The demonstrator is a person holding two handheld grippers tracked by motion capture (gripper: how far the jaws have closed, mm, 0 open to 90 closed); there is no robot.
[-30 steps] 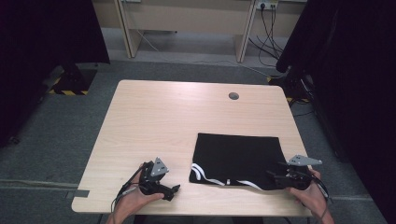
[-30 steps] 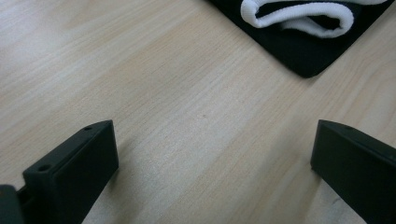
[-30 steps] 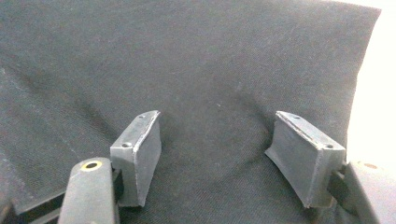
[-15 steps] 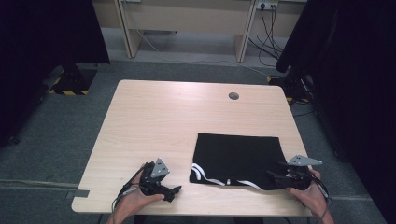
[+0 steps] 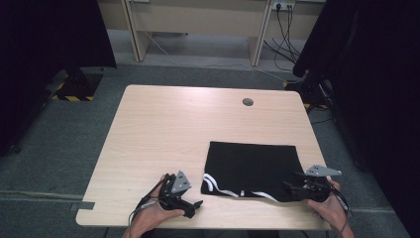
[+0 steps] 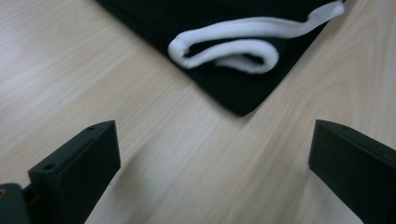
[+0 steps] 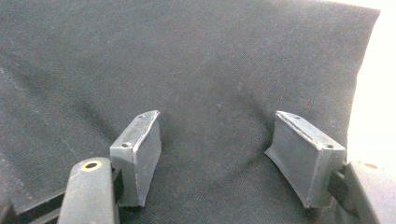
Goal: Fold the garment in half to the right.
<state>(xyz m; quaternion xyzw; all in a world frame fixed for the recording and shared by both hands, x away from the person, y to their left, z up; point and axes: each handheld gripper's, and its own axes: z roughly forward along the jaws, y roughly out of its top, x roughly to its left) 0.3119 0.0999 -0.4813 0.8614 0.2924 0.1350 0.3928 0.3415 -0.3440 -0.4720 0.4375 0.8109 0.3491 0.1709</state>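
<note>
1. Since the earlier frame, the left gripper (image 5: 194,207) had slid a short way across the table (image 5: 163,129) toward the near left corner of the black garment (image 5: 252,166), while the right gripper (image 5: 291,188) and the garment lay as before.
2. That black garment was folded flat on the near right part of the light wooden table, its near edge close to the table's front edge.
3. White trim (image 5: 218,186) curled along the garment's near left corner and ran on along the near edge; in the left gripper view the trim (image 6: 233,44) formed a loop on the dark cloth (image 6: 224,88).
4. The right gripper was at the garment's near right corner. In the right gripper view its jaws stood apart over the black cloth (image 7: 187,70), with fabric between and under them; the pads did not press together on it, so it was released rather than clenched.
5. The left gripper (image 6: 210,163) was released too, its jaws spread wide over bare wood, the garment's corner just ahead of them and not touched.
6. Each gripper was held by a hand, the left hand (image 5: 148,220) and the right hand (image 5: 329,208), coming in from the bottom of the high view.
7. A round cable hole (image 5: 247,102) sat near the table's far edge, well apart from the garment.
8. Grey floor (image 5: 59,129) surrounded the table.
</note>
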